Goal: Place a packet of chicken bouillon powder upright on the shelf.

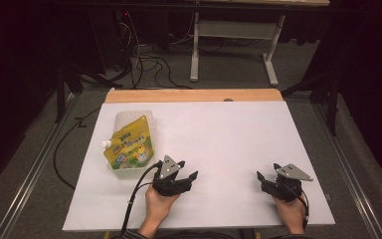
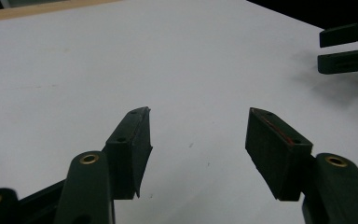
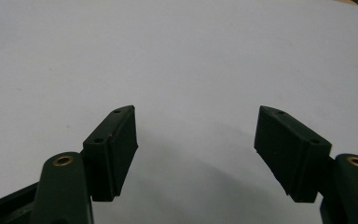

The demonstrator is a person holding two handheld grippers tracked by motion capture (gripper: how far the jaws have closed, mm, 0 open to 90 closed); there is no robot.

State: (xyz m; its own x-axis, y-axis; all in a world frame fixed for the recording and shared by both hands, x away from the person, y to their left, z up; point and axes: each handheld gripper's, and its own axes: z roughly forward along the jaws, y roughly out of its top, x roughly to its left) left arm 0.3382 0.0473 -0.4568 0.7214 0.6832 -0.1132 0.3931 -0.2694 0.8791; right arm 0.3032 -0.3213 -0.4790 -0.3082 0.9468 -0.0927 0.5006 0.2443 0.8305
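You will find print on one thing only: the yellow and green pouch (image 1: 132, 144) with a white cap, lying in a clear tray (image 1: 124, 119) in the left part of the high view. Its front carries a band of dark lettering near the top and a small coloured picture below it, but at this size you cannot read a single letter, number or brand name from it. In both gripper views, no writing, label or sign can be read either.
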